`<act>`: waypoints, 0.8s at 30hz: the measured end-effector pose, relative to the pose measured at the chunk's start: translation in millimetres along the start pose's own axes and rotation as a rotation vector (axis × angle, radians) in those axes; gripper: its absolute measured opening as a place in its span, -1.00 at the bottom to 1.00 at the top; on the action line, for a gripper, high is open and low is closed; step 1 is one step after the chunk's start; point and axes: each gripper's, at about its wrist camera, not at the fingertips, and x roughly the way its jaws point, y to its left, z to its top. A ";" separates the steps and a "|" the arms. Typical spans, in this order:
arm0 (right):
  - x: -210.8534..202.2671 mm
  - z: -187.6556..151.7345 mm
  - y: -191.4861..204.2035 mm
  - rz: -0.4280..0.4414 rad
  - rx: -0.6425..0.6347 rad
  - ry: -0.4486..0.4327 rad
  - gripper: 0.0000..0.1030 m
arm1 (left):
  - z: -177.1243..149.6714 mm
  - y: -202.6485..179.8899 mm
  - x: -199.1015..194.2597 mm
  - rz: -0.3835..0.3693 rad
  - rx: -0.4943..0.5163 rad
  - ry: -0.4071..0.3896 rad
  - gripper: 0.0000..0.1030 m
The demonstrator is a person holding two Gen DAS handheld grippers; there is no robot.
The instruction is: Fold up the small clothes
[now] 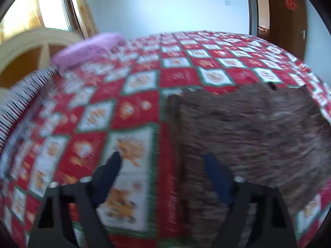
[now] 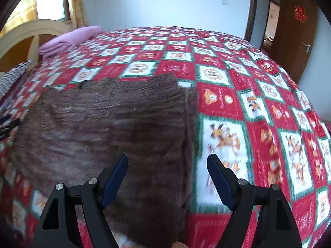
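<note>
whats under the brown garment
The brown garment lies flat on the red checked bedspread, which shows all around it. Anything between the two is covered and cannot be seen.

Both cameras sit low and close over the bed, looking across it to the white wall at 12 o'clock. Both see the brown cloth: at 3 o'clock in the left view, at 9 o'clock in the right.

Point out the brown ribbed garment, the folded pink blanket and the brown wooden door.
brown ribbed garment [image 2: 107, 128], right wrist view, middle of its flat panel
folded pink blanket [image 2: 68, 38], right wrist view, top fold
brown wooden door [image 2: 295, 41], right wrist view, middle panel
</note>
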 end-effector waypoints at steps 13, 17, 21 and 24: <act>-14.5 -35.0 -40.0 0.062 0.155 0.005 -0.09 | -48.7 -8.3 -12.7 -0.119 -0.066 0.070 0.15; -5.6 -34.0 -35.7 0.094 0.156 0.026 -0.58 | -48.4 -10.5 -14.7 -0.128 -0.062 0.061 -0.13; -4.5 -40.8 -31.0 0.122 0.135 0.037 -0.97 | -54.3 -13.8 -18.3 -0.139 -0.049 0.047 -0.28; -14.6 -44.2 -29.9 0.128 0.123 0.025 -0.98 | -54.9 -13.7 -18.8 -0.162 -0.033 0.041 -0.75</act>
